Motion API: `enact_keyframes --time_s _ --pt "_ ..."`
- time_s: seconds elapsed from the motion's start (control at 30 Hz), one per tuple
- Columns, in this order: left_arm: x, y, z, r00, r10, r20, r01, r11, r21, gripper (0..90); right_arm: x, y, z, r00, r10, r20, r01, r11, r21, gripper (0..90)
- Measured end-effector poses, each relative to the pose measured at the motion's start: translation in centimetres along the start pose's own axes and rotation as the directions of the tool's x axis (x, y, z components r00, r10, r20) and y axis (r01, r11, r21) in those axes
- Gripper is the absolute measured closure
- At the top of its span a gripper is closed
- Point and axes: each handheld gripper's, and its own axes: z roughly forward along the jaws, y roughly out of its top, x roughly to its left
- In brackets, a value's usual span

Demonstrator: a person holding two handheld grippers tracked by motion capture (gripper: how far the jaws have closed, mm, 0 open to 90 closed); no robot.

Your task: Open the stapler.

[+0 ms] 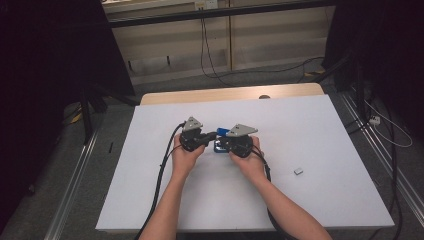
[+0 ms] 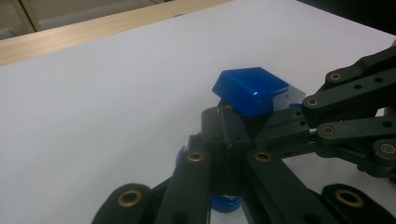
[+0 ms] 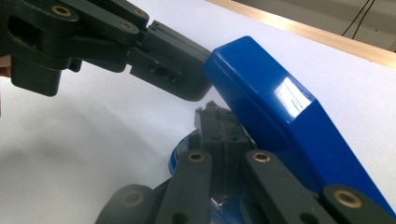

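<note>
Blue stapler [image 1: 218, 141] sits mid-table [image 1: 150, 190] in the high view, between left gripper [image 1: 199, 138] and right gripper [image 1: 235, 142]; its long axis looks to run roughly left-right there

Left gripper view: left gripper [image 2: 226, 123] clenched on the stapler's [image 2: 252, 91] low part, the top arm tilted up and away

Right gripper view: right gripper [image 3: 215, 116] clenched low on the stapler [image 3: 275, 116]; the other gripper's jaw tip touches the arm's raised end

To do it well, I'd hold the base firm and press the arm evenly, not twisting
</note>
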Motion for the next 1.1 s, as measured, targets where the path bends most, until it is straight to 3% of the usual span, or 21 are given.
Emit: enact_keyframes --time_s 0.17,0.3,0.63,0.77,0.87,0.97,1.1 --pt "-0.2 -0.1 0.3 1.0000 0.000 0.006 0.000 1.0000 -0.001 90.0 -0.1 0.0 -0.2 0.9997 0.001 0.025 0.000 1.000 -0.030 90.0" --pt "-0.3 -0.5 1.0 1.0000 0.004 0.007 -0.004 0.9999 0.015 90.0 -0.5 -0.3 -0.4 0.9993 0.018 0.033 -0.017 0.999 -0.032 90.0" --pt "-0.2 -0.6 1.2 0.9999 0.011 -0.002 -0.011 0.9999 0.007 90.0 -0.6 -0.1 -0.5 0.9990 -0.001 0.044 0.002 1.000 -0.029 90.0" --pt "-0.3 -0.7 1.2 0.9996 0.025 -0.008 -0.025 0.9997 0.007 90.0 -0.5 -0.1 -0.6 0.9985 -0.001 0.054 0.003 0.999 -0.040 90.0" --pt "-0.4 -1.0 1.4 0.9982 0.054 -0.026 -0.053 0.9980 0.036 90.0 -0.5 0.0 -0.8 0.9973 -0.001 0.073 0.005 0.999 -0.048 90.0" --pt "-0.2 -1.2 1.4 0.9995 0.029 -0.015 -0.029 0.9993 0.024 90.0 -0.5 0.1 -0.9 0.9969 -0.009 0.078 0.012 0.999 -0.038 90.0" --pt "-0.3 -1.2 1.5 0.9991 0.039 -0.019 -0.038 0.9990 0.024 90.0 -0.6 0.1 -1.0 0.9967 -0.001 0.082 0.004 0.999 -0.041 90.0"
